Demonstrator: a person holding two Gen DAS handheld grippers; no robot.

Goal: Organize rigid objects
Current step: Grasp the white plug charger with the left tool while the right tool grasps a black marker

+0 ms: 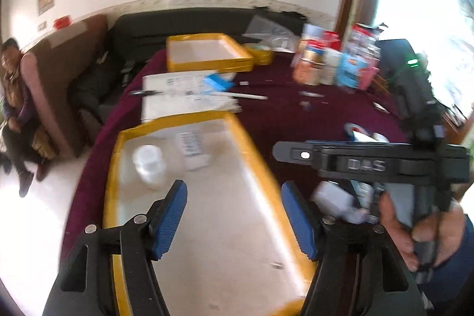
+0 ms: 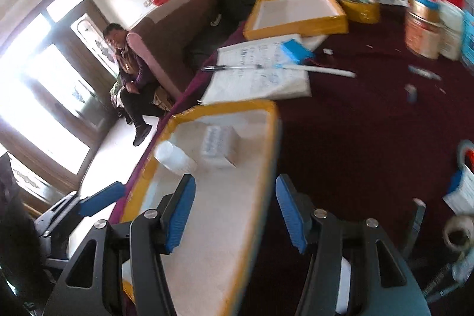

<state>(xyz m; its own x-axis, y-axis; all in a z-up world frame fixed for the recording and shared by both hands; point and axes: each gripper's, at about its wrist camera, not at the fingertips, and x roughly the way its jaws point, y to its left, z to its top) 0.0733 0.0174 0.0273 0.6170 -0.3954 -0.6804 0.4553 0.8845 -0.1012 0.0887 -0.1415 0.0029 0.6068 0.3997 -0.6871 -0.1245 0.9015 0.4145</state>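
Here two yellow-rimmed trays [image 1: 260, 165] [image 1: 207, 52]; the near one holds two items.

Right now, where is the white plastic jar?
The white jar lies inside the near yellow tray, at its far left corner, beside a small white box.

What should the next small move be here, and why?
Probably swing the right tool rightward toward the loose items on the maroon cloth, such as the small white box. Both tools, including the left tool, look open and empty over the near yellow tray, which already holds a white jar and a small carton.
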